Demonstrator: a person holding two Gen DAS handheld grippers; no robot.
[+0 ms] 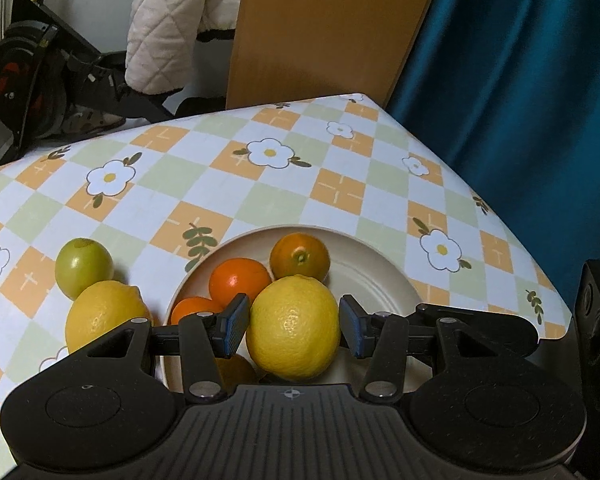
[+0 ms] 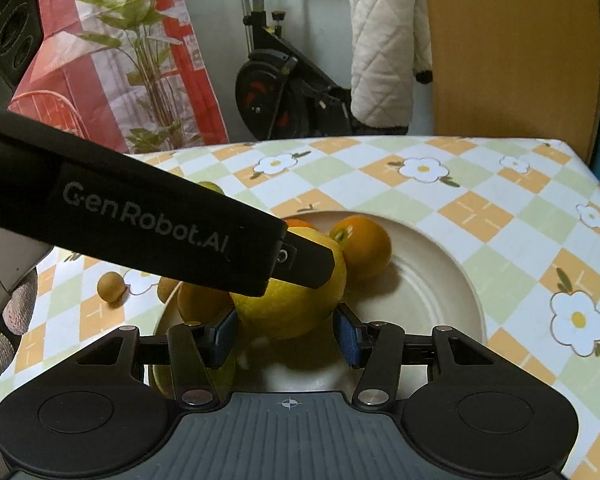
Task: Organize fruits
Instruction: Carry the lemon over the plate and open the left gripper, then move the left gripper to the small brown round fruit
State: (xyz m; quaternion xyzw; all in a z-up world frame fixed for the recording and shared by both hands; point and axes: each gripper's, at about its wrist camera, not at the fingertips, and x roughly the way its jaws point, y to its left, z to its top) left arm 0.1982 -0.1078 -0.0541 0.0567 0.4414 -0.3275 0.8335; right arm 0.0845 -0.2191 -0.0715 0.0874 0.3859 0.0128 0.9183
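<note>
Fruit sorting partly done, with one lemon between the fingers over the plate.

Left gripper (image 1: pixel 293 326) brackets a lemon (image 1: pixel 293 328) above the beige plate (image 1: pixel 380 276); its blue pads (image 1: pixel 233 326) sit at the fruit's sides, though firm contact cannot be confirmed. Three oranges (image 1: pixel 300 256) already lie in the plate. A second lemon (image 1: pixel 103 314) and a green fruit (image 1: pixel 83 266) wait on the checked tablecloth (image 1: pixel 259 200) just beside the rim, and a small brown fruit (image 2: pixel 111 281) lies apart. Right gripper (image 2: pixel 287 334) hangs parted and empty near the plate, behind the left tool's body. By this reading, roughly half of the fruit is gathered.
</note>
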